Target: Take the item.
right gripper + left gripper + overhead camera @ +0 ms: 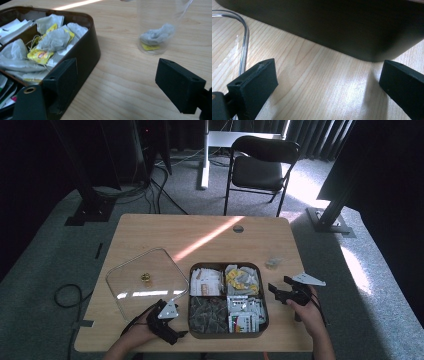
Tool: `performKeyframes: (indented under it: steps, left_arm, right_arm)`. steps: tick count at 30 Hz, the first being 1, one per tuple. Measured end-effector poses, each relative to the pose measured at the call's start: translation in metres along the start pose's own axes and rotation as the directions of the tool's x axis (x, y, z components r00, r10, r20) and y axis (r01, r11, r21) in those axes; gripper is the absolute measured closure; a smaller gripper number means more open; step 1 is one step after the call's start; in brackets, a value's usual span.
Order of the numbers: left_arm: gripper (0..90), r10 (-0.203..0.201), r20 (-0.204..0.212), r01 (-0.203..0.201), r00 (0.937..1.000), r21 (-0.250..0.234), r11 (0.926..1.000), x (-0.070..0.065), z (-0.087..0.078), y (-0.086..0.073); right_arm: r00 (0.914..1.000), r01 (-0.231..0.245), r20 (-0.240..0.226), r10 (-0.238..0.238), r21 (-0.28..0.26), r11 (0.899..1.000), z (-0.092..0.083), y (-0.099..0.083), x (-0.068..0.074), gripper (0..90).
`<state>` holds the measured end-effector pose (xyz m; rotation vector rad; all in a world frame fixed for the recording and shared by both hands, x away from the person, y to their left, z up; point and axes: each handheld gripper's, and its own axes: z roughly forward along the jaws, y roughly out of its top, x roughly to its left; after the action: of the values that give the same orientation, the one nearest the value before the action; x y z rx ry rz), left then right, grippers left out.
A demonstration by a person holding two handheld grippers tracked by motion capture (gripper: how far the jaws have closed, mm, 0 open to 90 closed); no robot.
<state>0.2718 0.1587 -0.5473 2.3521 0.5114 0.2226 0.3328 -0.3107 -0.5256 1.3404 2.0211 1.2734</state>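
Lid of clear plastic lies flat on the bench, just ahead of the left claw and slightly to its left, with a small gold knob at its middle. The left claw sits low at the bench's near edge, held by the person's left hand, its jaws spread wide and gripping nothing. In the left gripper view the curved edge of the lid shows beside the left jaw, and the dark wall of the tin stands just ahead of the jaws, apart from them, with bare wood between.

The tin is a dark, rounded box with four compartments holding tea bags and paper sachets; it lies between the two claws, just right of the left one and just left of the right one.

The right claw, held by the right hand, is released too, its jaws well apart and empty. In the right gripper view its left jaw stands close against the outer wall of the tin, whose nearest compartment holds white tea bags with yellow tags. Ahead of the right jaw, apart from it, a clear glass stands upright on the bench with one tea bag crumpled at its bottom.
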Motion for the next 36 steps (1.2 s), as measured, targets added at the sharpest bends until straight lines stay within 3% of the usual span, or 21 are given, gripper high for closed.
performKeyframes:
  steps: [16, 24, 30, 36]
  left_arm:
    - [1.5, -0.002, -0.003, 0.002, 1.0000, 0.001, 1.0000, -0.001, 0.000, 0.000]
    - [1.5, -0.002, -0.003, 0.002, 1.0000, 0.001, 1.0000, -0.001, 0.000, 0.000]
    - [1.5, -0.004, -0.006, 0.004, 1.0000, 0.001, 1.0000, -0.001, 0.000, 0.000]
    - [1.5, -0.008, -0.009, 0.008, 0.9999, 0.000, 1.0000, -0.001, 0.000, 0.000]
  right_arm:
    - [0.9991, 0.032, -0.030, -0.029, 0.094, 0.995, 0.006, -0.020, 0.008, 14.2]
    - [0.9967, 0.080, -0.026, -0.077, 0.148, 0.986, 0.008, -0.024, 0.013, 14.2]
    - [0.9928, 0.119, -0.012, -0.119, 0.198, 0.973, 0.009, -0.027, 0.018, 14.1]
    - [0.9902, 0.137, -0.003, -0.140, 0.217, 0.966, 0.012, -0.026, 0.019, 13.7]
